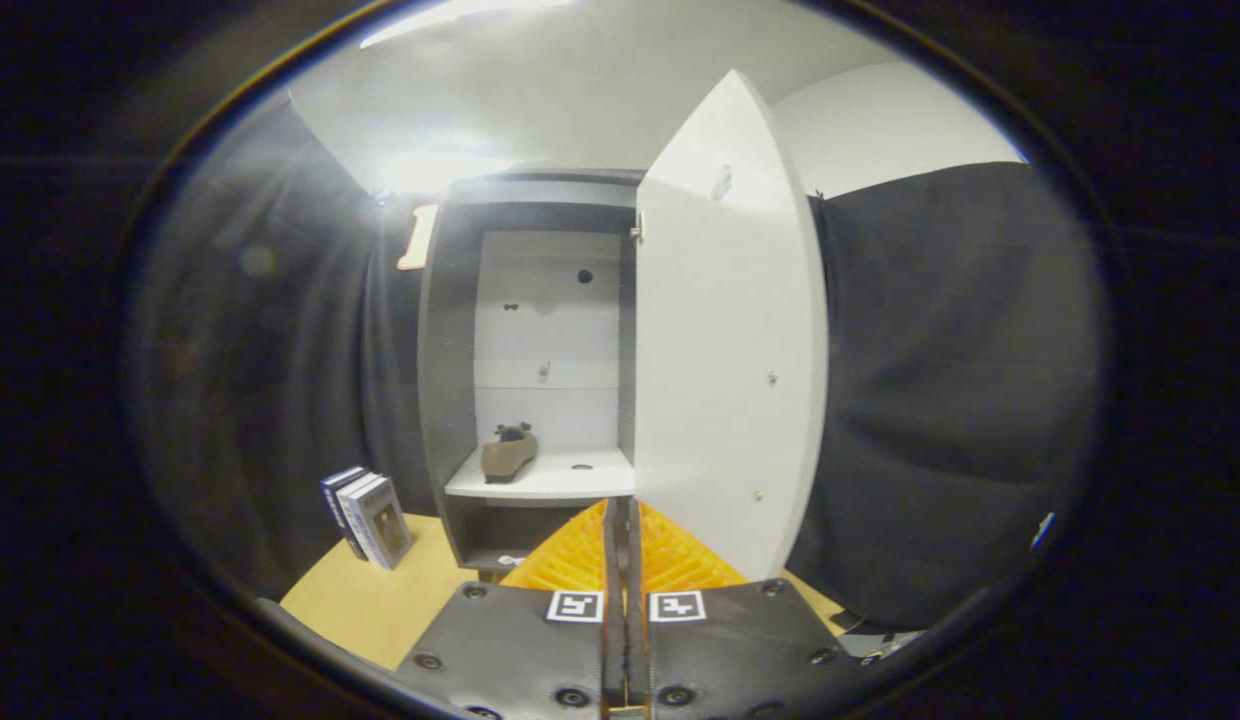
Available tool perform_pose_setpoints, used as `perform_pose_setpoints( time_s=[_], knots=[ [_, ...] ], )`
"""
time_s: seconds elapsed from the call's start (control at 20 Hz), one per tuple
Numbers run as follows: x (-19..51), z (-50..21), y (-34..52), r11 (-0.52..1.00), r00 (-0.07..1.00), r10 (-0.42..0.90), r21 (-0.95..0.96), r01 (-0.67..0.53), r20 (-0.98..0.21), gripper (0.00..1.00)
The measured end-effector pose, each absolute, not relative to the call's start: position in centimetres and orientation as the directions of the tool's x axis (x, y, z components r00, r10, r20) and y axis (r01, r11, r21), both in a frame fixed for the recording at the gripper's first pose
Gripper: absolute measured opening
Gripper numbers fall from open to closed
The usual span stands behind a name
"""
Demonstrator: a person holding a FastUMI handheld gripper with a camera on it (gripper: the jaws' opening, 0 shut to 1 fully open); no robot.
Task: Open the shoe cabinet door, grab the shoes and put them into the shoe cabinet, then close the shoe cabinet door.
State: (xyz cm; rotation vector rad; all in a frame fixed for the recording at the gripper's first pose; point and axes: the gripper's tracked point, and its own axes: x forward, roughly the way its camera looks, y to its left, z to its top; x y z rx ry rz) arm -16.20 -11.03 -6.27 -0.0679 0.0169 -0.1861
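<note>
Booth: black cloth walls, white ceiling with a bright light glaring at upper left, tan floor [380, 600]. Cabinet [450, 350] stands against the back wall, grey frame, white inside. Door [730, 330] hangs wide open on the right-hand hinge, inner face toward us, its lower edge just beyond the fingertips. One brown shoe [508, 453] sits on the white shelf [560, 482], left side, upright on its sole. Long axis runs roughly front to back, slightly angled; which end is the toe I can't tell from here. Some trim at its far end, too small to make out. Gripper [621, 515] is clenched, fingers pressed together with nothing between them, aimed at the shelf's front edge, well short of the shoe. Boxes [368, 515] stand on the floor left of the cabinet.
</note>
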Motion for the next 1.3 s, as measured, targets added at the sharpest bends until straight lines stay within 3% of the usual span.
perform_pose_setpoints(
  time_s=[0.6, 0.85, 1.05, 1.3],
  knots=[
    [-11.6, -12.3, -3.7, 0.990, 0.992, -0.111, -0.095, 0.105, -0.064, 0.03],
    [-10.5, -20.3, -3.5, 0.995, 0.973, -0.086, -0.066, 0.073, -0.212, 0.32],
    [-10.4, -27.6, -4.0, 0.997, 0.949, -0.071, -0.026, 0.066, -0.306, 0.46],
    [-9.5, -37.4, -4.8, 0.998, 0.905, -0.053, 0.010, 0.063, -0.421, 0.53]
  ],
)
